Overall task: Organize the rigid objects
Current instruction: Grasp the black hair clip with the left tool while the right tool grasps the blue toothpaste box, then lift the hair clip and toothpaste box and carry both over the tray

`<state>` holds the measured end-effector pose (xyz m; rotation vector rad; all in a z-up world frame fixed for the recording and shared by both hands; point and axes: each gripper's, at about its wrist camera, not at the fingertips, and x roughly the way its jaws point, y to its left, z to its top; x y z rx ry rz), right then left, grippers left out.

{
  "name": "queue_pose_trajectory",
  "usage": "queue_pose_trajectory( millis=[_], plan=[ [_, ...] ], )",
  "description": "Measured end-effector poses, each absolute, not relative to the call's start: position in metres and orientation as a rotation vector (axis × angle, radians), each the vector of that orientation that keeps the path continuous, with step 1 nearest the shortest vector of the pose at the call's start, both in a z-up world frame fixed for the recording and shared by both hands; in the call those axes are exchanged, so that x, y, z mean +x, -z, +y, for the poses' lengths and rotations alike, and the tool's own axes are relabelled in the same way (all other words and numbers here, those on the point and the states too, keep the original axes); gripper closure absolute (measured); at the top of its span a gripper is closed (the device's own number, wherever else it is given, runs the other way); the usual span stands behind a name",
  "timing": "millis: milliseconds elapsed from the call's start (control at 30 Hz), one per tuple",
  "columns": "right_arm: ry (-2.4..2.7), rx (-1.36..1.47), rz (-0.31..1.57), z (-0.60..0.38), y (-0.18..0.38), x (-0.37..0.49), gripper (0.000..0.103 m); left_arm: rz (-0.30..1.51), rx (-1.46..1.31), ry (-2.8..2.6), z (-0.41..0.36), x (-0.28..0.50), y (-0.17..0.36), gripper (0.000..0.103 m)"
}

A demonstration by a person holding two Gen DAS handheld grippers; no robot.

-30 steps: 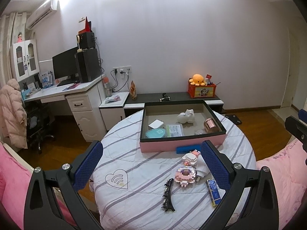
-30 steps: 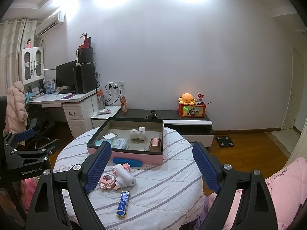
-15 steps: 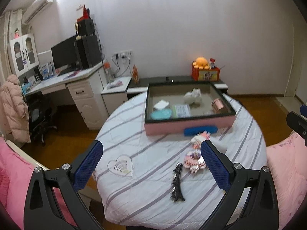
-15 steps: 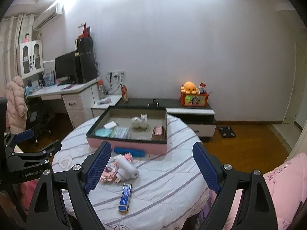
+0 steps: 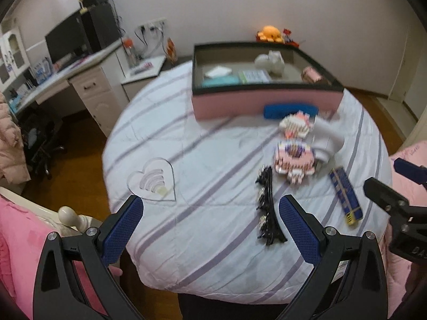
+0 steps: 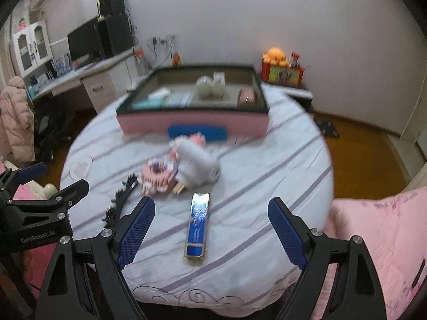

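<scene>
Both grippers are held above the near edge of the round table (image 5: 213, 240), and nothing is gripped yet. The left gripper (image 5: 210, 226) is spread wide and empty, with the black hair comb (image 5: 265, 208) lying just beside its right finger. The right gripper (image 6: 210, 229) is likewise wide and empty, and the blue box (image 6: 197, 224) is framed between its fingers on the cloth. Toward the middle of the table a pink block model (image 5: 293, 157) and a white roll (image 6: 197, 162) are clustered, touching each other. At the far edge the pink tray (image 5: 267, 101) is seen, already loaded with several items, with a blue bar (image 5: 291, 110) lying against its front wall. The step in hand is judged to be the approach for a first pick. The nearest loose item should next be straddled and the fingers closed, then a lift over the tray's wall is called for
</scene>
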<state>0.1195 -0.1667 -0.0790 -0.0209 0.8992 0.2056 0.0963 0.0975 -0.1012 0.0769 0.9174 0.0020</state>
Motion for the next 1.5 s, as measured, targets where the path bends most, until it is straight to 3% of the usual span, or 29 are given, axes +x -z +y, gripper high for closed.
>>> queue_pose_trajectory(
  millis=[133,200,267,333,533,800,833,867,900,967,1067,1133,1500],
  plan=[
    [-0.155,-0.024,0.964,-0.166,0.102,0.126,0.015,0.967,0.053,0.013,0.102,0.103,0.114,0.000],
    [-0.150,-0.029,0.995,-0.168,0.112,0.128,0.020,0.990,0.039,0.028,0.102,0.106,0.119,0.000],
    [-0.171,-0.019,1.034,-0.169,0.123,0.131,0.041,1.002,0.036,0.039,0.100,0.108,0.122,0.000],
    [-0.204,0.001,1.054,-0.169,0.130,0.134,0.052,1.016,0.036,0.046,0.097,0.112,0.125,0.000],
    [-0.224,0.020,1.047,-0.182,0.131,0.143,0.073,1.064,0.049,0.087,0.077,0.125,0.135,0.000],
    [-0.217,0.029,1.036,-0.205,0.134,0.167,0.077,1.141,0.058,0.099,0.059,0.141,0.156,0.002],
    [-0.241,0.027,1.029,-0.208,0.135,0.170,0.077,1.123,0.062,0.098,0.059,0.141,0.156,0.010],
    [-0.258,0.022,1.023,-0.208,0.135,0.171,0.076,1.095,0.060,0.092,0.059,0.140,0.154,0.027],
    [-0.272,0.019,1.020,-0.209,0.136,0.172,0.076,1.074,0.065,0.080,0.058,0.140,0.153,0.034],
    [-0.295,0.041,1.016,-0.213,0.137,0.175,0.076,1.069,0.090,0.098,0.052,0.142,0.149,0.061],
    [-0.316,0.055,1.006,-0.216,0.137,0.177,0.078,1.076,0.109,0.120,0.044,0.142,0.146,0.087],
    [-0.311,0.062,1.004,-0.218,0.137,0.177,0.082,1.078,0.129,0.109,0.040,0.142,0.146,0.087],
    [-0.298,0.093,0.984,-0.223,0.124,0.175,0.082,1.080,0.071,0.104,0.053,0.140,0.138,0.087]
  ],
)
